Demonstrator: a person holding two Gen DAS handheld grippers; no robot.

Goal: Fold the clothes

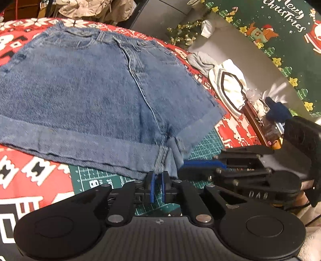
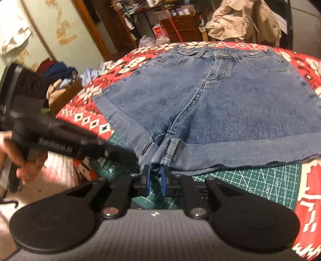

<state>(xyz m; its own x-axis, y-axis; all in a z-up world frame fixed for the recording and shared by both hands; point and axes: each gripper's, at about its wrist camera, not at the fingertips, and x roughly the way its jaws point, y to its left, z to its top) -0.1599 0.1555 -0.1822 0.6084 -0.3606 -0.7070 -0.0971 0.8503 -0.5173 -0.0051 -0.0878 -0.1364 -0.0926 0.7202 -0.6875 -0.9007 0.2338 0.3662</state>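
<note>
Blue denim shorts point(image 1: 84, 90) lie flat on the red patterned cloth, waistband far, rolled cuffs near. My left gripper point(image 1: 157, 174) is at the near hem just left of the crotch. Its blue pads point(image 1: 152, 184) stand a narrow gap apart with the hem edge between their tips. My right gripper point(image 2: 154, 170) is at the crotch of the shorts point(image 2: 230, 104), its pads point(image 2: 163, 180) nearly together on the bunched denim there. In the left wrist view the right gripper point(image 1: 186, 165) comes in from the right. A hand holds the left gripper point(image 2: 120, 153) in the right wrist view.
A green cutting mat point(image 2: 250, 180) lies under the near hem, over the red cloth point(image 1: 30, 172). A white knit garment point(image 1: 228, 86) and grey cloth point(image 1: 200, 60) lie at the right. A box of clothes point(image 2: 60, 86) and a beige jacket point(image 2: 240, 18) are behind the table.
</note>
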